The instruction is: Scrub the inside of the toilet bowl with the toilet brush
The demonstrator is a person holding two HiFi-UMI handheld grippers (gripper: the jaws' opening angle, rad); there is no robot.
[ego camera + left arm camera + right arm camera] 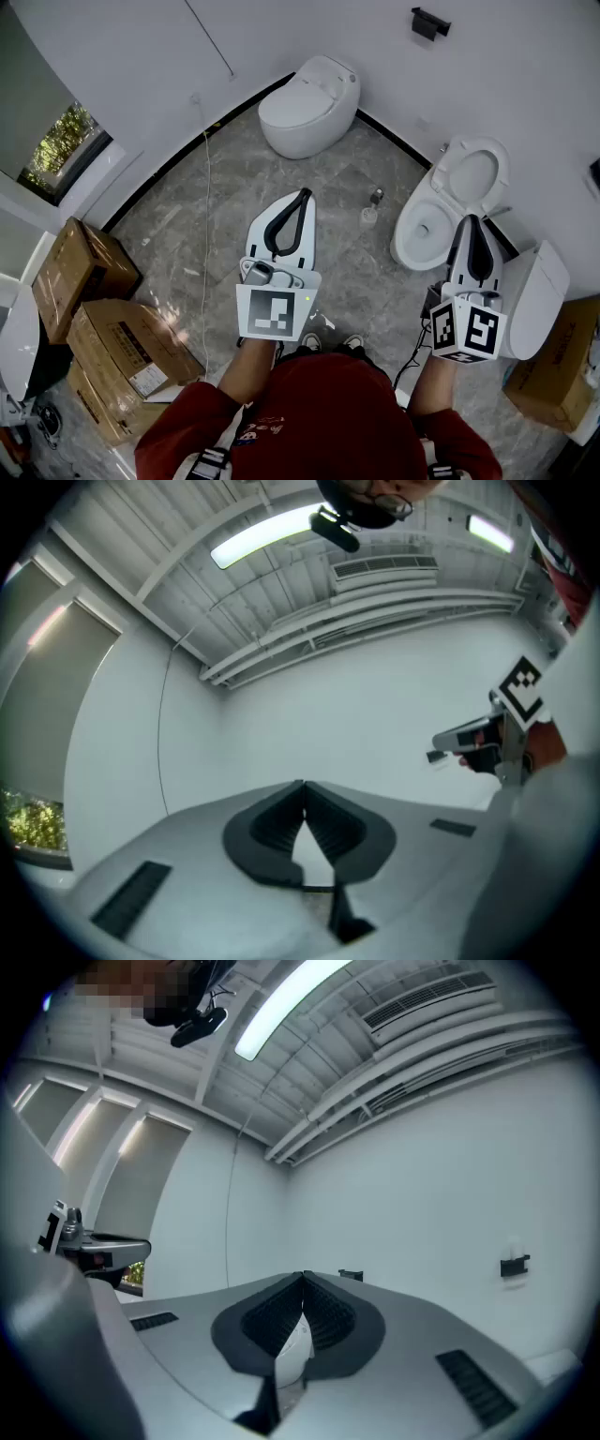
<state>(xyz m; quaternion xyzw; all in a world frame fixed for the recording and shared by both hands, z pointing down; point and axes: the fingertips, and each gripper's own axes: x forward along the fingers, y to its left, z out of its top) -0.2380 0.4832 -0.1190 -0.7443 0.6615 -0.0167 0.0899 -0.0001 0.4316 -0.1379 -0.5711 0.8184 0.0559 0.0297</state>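
Note:
A white toilet with its lid raised stands on the marble floor at the right of the head view. On the floor between it and my left gripper is a small clear-based item; I cannot tell whether it is the brush. My left gripper is held level over the middle of the floor, shut and empty; its tips meet against a bare white wall. My right gripper hovers beside the open toilet's rim, also shut with nothing gripped. Each gripper view shows the other gripper at its edge.
A second white toilet with its lid closed stands by the far wall. Cardboard boxes are stacked at the left and another box at the right. A white fixture sits beside my right gripper. A thin cable runs across the floor.

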